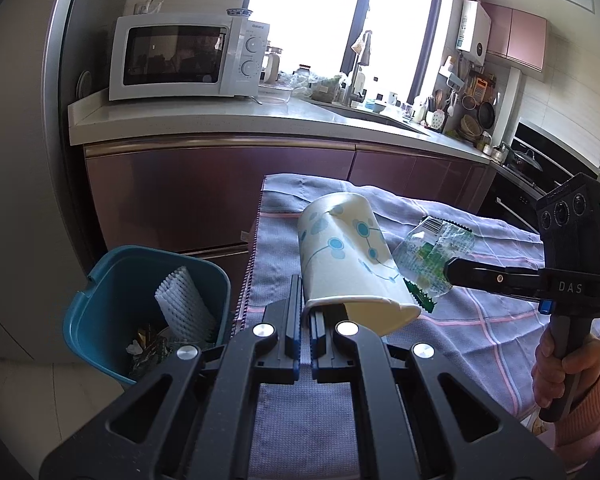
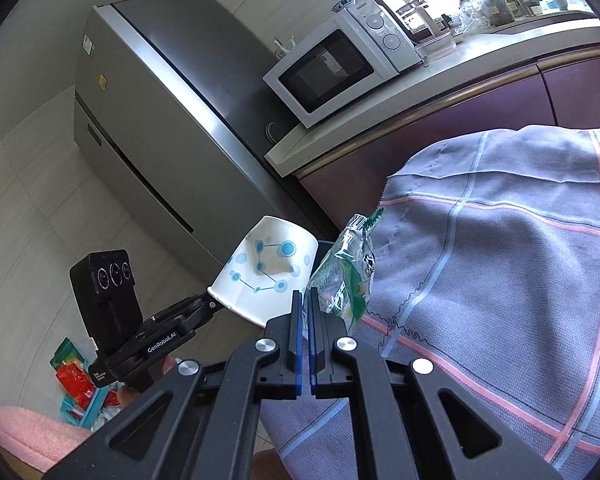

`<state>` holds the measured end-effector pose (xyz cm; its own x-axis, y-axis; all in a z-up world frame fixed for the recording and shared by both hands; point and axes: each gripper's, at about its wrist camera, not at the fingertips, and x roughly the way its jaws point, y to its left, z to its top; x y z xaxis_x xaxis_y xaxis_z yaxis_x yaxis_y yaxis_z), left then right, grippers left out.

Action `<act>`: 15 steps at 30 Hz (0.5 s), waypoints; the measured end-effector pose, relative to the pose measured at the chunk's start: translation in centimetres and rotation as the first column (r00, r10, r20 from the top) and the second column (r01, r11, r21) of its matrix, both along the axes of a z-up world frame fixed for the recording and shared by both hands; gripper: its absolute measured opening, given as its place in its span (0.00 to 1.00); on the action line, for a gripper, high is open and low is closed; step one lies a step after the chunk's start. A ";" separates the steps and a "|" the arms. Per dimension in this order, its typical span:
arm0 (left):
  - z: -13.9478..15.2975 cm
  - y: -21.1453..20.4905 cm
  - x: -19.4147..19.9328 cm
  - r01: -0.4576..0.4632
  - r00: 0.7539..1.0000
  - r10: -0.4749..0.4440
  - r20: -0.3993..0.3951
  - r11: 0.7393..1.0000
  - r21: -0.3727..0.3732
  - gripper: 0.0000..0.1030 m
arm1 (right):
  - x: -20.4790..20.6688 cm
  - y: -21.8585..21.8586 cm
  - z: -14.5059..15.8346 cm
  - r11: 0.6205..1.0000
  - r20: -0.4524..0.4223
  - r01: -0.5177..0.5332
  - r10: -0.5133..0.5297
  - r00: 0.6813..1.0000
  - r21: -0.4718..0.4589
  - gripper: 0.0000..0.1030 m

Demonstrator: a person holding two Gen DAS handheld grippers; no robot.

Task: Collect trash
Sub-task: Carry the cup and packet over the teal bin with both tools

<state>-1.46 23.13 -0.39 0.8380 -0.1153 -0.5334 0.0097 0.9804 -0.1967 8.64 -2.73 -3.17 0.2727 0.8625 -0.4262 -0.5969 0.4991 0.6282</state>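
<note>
A white paper cup (image 1: 348, 256) with blue dots is held by its rim in my shut left gripper (image 1: 306, 312), tilted above the cloth's left edge. It also shows in the right wrist view (image 2: 264, 276). My right gripper (image 2: 305, 304) is shut on a clear and green plastic wrapper (image 2: 348, 272), lifted just right of the cup. The wrapper also shows in the left wrist view (image 1: 436, 252), pinched by the right gripper (image 1: 450, 276). A teal trash bin (image 1: 100, 304) stands on the floor to the left, holding white foam netting (image 1: 184, 304) and scraps.
A table under a grey checked cloth (image 1: 480, 340) lies below both grippers. Behind it run maroon cabinets (image 1: 204, 196) and a counter with a microwave (image 1: 188, 56). A steel fridge (image 2: 148, 120) stands left. Red and teal packets (image 2: 76, 380) lie on the floor.
</note>
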 end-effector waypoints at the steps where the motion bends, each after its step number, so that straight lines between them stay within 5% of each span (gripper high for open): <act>1: 0.0 0.2 -0.1 -0.004 1.000 0.004 0.000 1.000 0.001 0.03 | 0.0 0.1 0.0 1.000 -0.001 -0.005 0.005 1.000 0.001 0.02; 15: 0.3 2.8 -0.8 -0.061 0.998 0.061 0.006 0.998 0.002 0.03 | 0.6 2.0 0.0 0.999 -0.002 -0.047 0.047 0.999 0.000 0.02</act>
